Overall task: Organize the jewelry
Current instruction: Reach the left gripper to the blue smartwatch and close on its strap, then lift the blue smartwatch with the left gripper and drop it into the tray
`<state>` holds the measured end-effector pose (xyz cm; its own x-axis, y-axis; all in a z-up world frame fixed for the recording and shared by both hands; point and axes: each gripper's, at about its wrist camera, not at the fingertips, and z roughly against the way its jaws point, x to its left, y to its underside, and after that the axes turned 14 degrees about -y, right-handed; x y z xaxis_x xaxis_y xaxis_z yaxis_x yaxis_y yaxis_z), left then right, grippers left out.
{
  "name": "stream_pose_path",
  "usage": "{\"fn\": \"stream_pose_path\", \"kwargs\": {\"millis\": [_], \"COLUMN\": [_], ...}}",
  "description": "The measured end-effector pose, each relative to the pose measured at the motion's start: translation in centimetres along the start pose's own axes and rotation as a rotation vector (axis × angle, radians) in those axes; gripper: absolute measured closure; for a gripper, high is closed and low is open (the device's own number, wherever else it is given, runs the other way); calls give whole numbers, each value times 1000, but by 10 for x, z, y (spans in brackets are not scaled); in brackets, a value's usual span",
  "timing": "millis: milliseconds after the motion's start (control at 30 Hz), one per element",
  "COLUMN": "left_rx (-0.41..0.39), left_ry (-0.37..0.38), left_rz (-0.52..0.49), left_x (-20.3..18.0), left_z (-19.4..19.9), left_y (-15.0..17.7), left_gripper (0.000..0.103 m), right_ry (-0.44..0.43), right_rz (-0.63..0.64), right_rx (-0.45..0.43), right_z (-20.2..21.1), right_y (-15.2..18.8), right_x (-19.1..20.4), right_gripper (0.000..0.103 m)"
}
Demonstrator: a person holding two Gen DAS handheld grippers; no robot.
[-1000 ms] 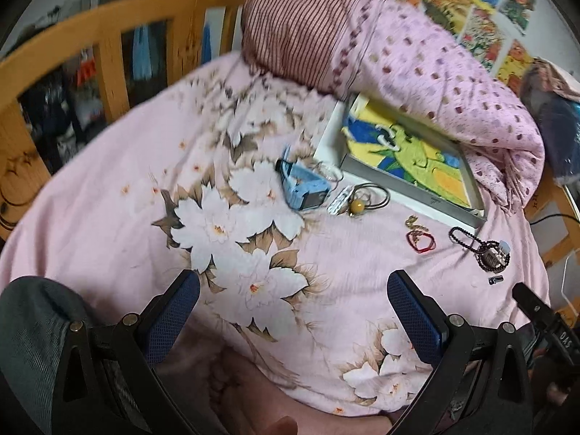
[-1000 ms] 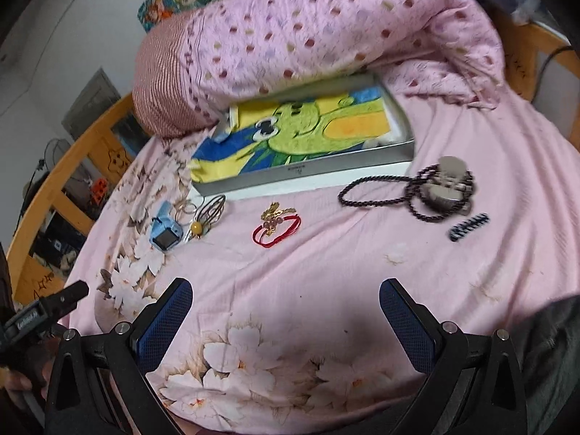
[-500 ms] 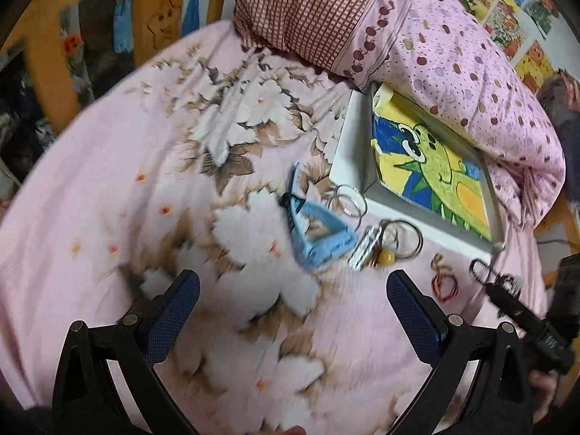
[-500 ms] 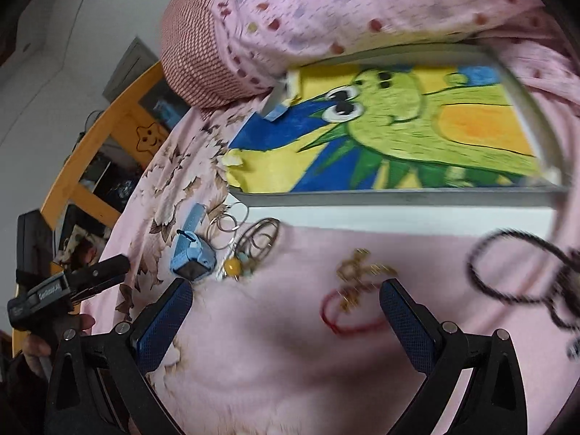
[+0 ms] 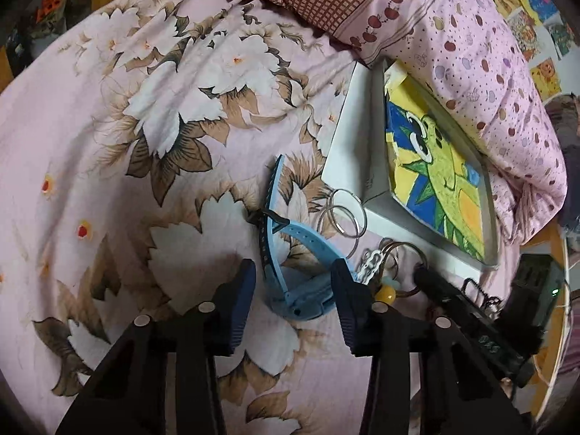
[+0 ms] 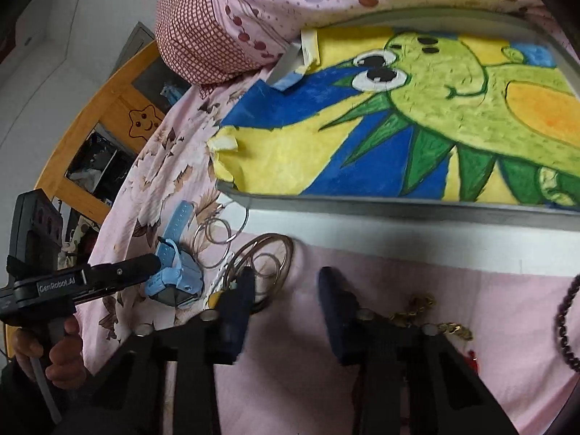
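Both claws have dropped close to the bed within the last second and narrowed from wide open. The left claw (image 5: 293, 291) now brackets the blue watch (image 5: 290, 253), its pads on either side of the case but not visibly clamped, so the grasp looks about to happen. The right claw (image 6: 284, 304), part-open and empty, sits over the brown wire hoops (image 6: 266, 261) beside the watch, its left pad touching them. That puts two pickups in hand at once. Silver rings (image 5: 342, 214) lie just beyond, against the tray (image 5: 357, 156) lined with a dinosaur drawing (image 6: 417, 116), the likely destination. The gold chain (image 6: 431, 311) hides partly behind the right claw; the dark beads (image 6: 565, 322) are cut off at the edge, and a yellow bead (image 5: 385, 293) is half covered.
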<state>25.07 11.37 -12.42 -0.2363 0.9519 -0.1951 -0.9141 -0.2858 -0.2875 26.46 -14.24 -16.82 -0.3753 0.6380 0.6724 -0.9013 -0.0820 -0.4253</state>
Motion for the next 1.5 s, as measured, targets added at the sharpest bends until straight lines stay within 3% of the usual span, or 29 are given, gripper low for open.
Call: {"fn": "stream_pose_path", "kwargs": {"millis": [100,233,467,667,900,1000,1267,1500], "left_rx": [16,27,4,-158,-446,-498,-475,-360], "left_ry": [3,3,-20,-51,27,72,176,117], "left_rz": [21,30,7,-98,-170,-146,-136,-179], "left_x": [3,5,0,-24,-53,-66,-113,-130], "left_z": [-4,-6,-4,25,69,73,39,-9], "left_y": [-3,-1,3,12,28,17,-17,-24], "left_gripper": [75,86,100,101,101,101,101,101], "right_ry": [-8,-3,19,24,51,73,127,149], "right_rz": [-2,16,140,265,329,293,93,-22], "right_rx": [-6,-29,-87,-176,-336,-400,-441,-394], "right_z": [2,6,19,39,72,87,101,91], "right_y": [0,0,1,-2,-20,-30,-44,-35], "right_x": [0,5,32,58,69,58,6,-21], "right_gripper": [91,98,100,100,100,100,100,100]}}
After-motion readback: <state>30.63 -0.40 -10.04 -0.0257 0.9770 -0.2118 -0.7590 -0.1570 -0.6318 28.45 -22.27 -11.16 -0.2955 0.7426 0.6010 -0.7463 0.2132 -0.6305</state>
